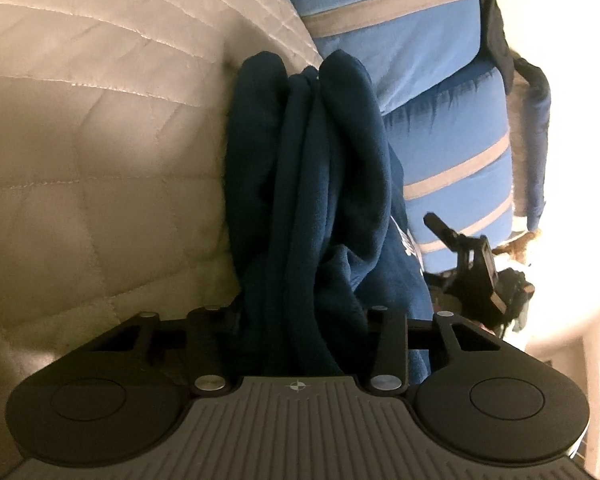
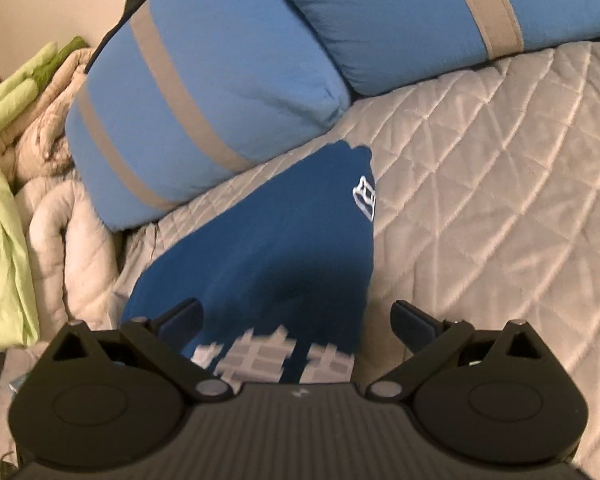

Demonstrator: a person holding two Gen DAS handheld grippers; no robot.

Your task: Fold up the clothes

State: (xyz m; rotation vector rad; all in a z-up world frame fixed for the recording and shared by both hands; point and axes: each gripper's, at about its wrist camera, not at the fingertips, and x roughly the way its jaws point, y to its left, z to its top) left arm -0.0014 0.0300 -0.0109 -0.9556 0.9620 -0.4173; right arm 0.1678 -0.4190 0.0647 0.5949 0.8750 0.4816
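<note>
- Lower centre of the left wrist view: left tongs [image 1: 300, 312], bunched navy garment [image 1: 312, 184] runs up between the fingers; fingertips buried in the folds, so the squeeze itself is hidden — cannot tell if clenched on the cloth or just around it.
- Garment in that view hangs in thick vertical folds, centre of frame, against the quilted beige bedspread [image 1: 100, 140] on the left side.
- Right of the folds: blue pillows with grey stripes [image 1: 420, 40]; white print on the garment just visible at its right edge, too small to read.
- Right middle of the same view: right tongs [image 1: 472, 264] seen from the side, apart from the cloth.
- Right wrist view, bottom: right tongs [image 2: 296, 320] released, fingers spread wide, nothing between the pads.
- Blue garment [image 2: 268, 248] lies flat on the bedspread [image 2: 500, 200] in centre frame, below and between the spread fingers; small white logo near its upper right edge, white blocky print at its lower end, blurred.
- Upper half: two striped blue pillows [image 2: 204, 92] touching the bedspread, one just beside the garment's top.
- Left edge: light green cloth [image 2: 4, 200] on crumpled beige bedding [image 2: 60, 220].
</note>
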